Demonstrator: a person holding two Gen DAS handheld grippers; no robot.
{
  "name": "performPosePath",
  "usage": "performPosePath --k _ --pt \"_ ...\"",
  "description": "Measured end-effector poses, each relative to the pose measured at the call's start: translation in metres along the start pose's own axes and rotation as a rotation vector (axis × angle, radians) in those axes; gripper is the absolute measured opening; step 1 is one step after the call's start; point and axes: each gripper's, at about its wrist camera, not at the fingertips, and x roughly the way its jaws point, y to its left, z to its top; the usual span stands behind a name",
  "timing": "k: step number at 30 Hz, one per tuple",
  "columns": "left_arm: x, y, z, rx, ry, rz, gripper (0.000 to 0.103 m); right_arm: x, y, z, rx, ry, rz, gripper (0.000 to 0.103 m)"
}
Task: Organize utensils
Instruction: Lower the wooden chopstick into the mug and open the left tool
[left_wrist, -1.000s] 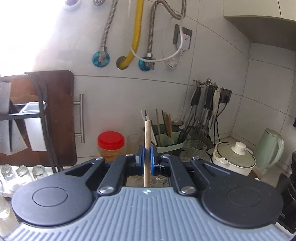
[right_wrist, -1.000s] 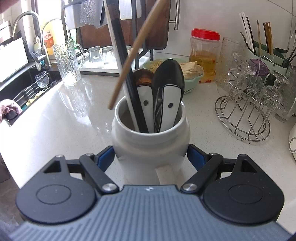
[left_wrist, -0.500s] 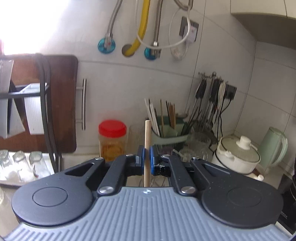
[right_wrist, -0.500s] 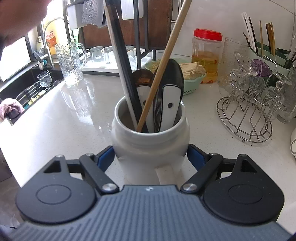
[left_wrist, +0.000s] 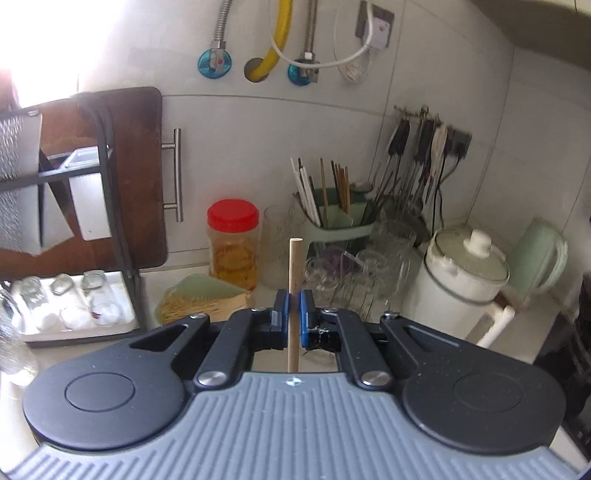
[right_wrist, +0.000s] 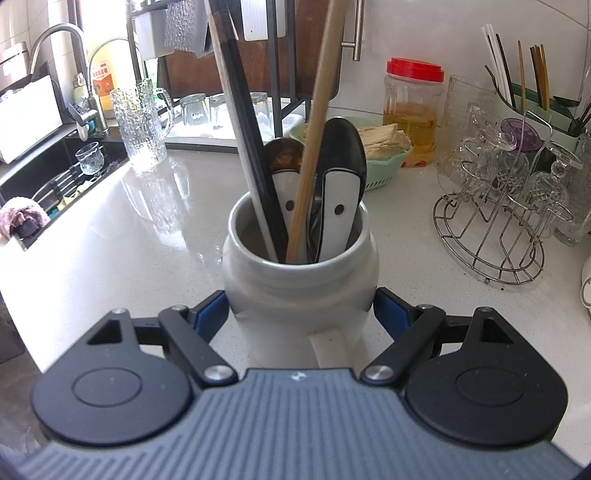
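Two hand-held grippers busy: left hand-held gripper (left_wrist: 291, 314) pinching a wooden stick (left_wrist: 294, 280), right hand-held gripper (right_wrist: 301, 306) clamped round the white jar (right_wrist: 299, 291) mid-desk (right_wrist: 129, 236). Best lowered straight, keeping the jar steady, then released.

- We see a pale speckled counter (right_wrist: 129, 236) that carries everything here.
- A white ceramic crock (right_wrist: 299, 291) stands on it, nearest us.
- A wire glass rack (right_wrist: 491, 236) sits to the right.
- A red-lidded jar (right_wrist: 412, 110) and a green basket (right_wrist: 384, 168) stand further back.
- A ribbed glass pitcher (right_wrist: 142, 125) stands on the left, near the sink's edge.
- A white lidded pot (left_wrist: 461, 280) and a pale green kettle (left_wrist: 539, 258) sit in the corner.
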Motion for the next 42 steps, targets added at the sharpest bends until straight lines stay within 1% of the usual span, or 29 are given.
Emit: performPosePath --k 2,5,7,10,20,30,33,35,37,38,39,41,42 --pt "-0.007 0.0 0.004 0.0 0.032 -0.029 0.007 0.0 0.001 0.0 0.001 -0.001 -0.002 0.087" --pt "-0.012 -0.003 0.006 0.023 0.084 -0.026 0.007 0.0 0.002 0.0 0.008 -0.006 -0.007 0.087" --pt "-0.014 -0.002 0.005 0.004 0.123 -0.04 0.007 0.001 0.002 0.0 0.011 -0.008 -0.01 0.087" --pt "-0.011 -0.001 0.0 -0.022 0.175 -0.049 0.007 0.002 0.003 0.0 0.014 -0.012 -0.013 0.087" --pt "0.002 0.0 -0.015 -0.034 0.303 -0.069 0.007 0.003 0.004 0.001 0.016 -0.01 -0.023 0.087" --pt "0.01 -0.004 -0.012 -0.019 0.318 -0.093 0.007 0.003 0.005 0.002 0.013 -0.01 -0.031 0.087" --pt "0.009 -0.001 -0.009 -0.039 0.325 -0.104 0.008 0.003 0.006 0.002 0.015 -0.011 -0.036 0.087" --pt "0.007 0.001 -0.007 -0.05 0.326 -0.102 0.015 0.004 0.006 0.002 0.014 -0.012 -0.039 0.087" --pt "0.001 0.004 -0.006 -0.057 0.316 -0.093 0.04 0.004 0.006 0.002 0.014 -0.012 -0.041 0.087" --pt "-0.003 0.005 -0.004 -0.057 0.305 -0.087 0.044 0.004 0.007 0.002 0.014 -0.012 -0.042 0.087" --pt "-0.008 0.006 -0.003 -0.054 0.29 -0.086 0.048 0.004 0.007 0.002 0.014 -0.012 -0.043 0.087" --pt "-0.017 0.008 -0.001 -0.053 0.272 -0.078 0.049 0.004 0.007 0.002 0.017 -0.013 -0.047 0.087" --pt "-0.021 0.01 0.0 -0.059 0.264 -0.073 0.051 0.004 0.007 0.002 0.018 -0.014 -0.049 0.087"
